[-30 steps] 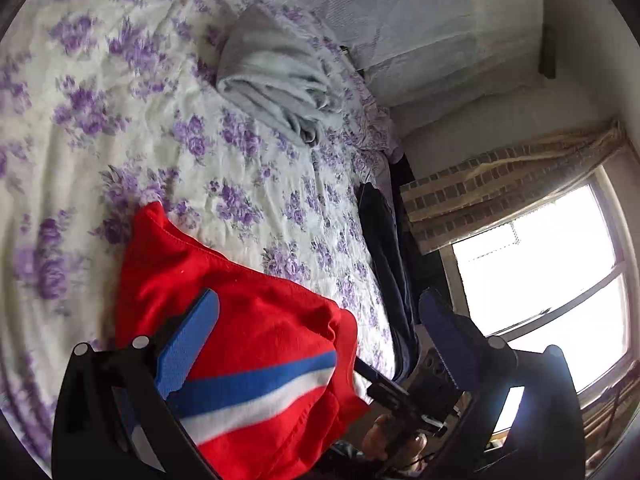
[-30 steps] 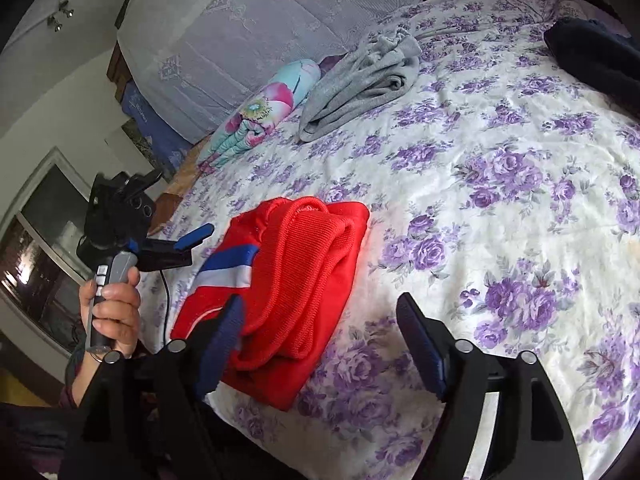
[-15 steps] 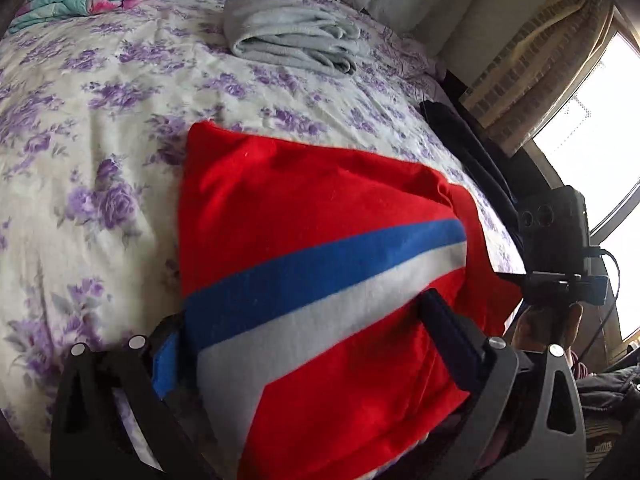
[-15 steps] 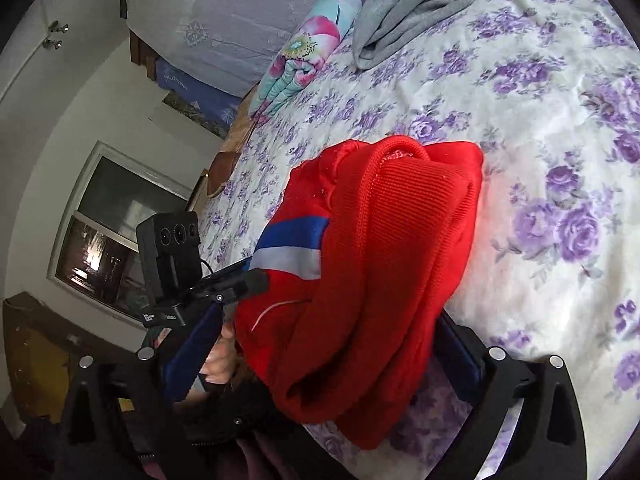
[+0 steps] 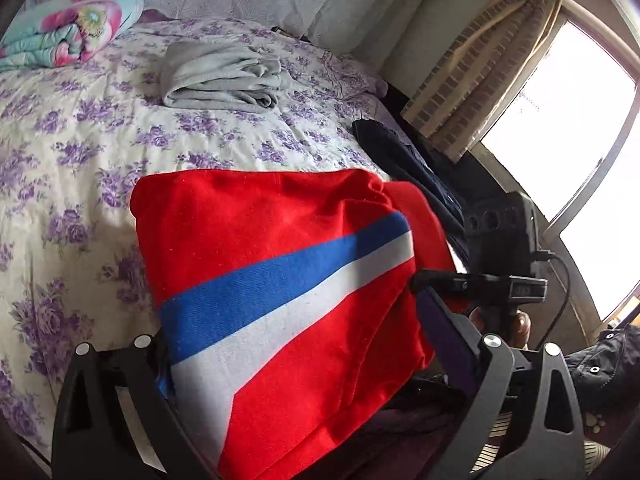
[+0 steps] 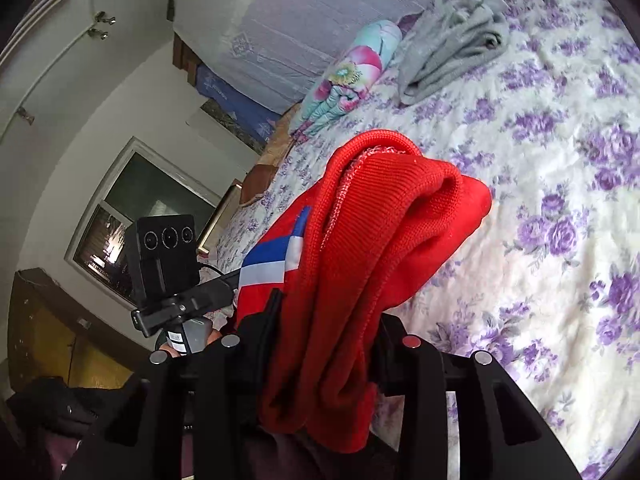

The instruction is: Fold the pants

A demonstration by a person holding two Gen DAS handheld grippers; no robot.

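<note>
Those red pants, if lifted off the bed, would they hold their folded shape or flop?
The red pants would probably flop: the knit already drapes in soft rolls over the right tongs, which are shut on them. Likely light and not slippery, given the ribbed weave. The fold may slump where the left tongs merely straddle it.

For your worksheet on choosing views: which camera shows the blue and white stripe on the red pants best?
The left wrist view: the stripe runs broad across the red pants. The right wrist view shows only a small edge-on piece beside bunched cloth.
</note>
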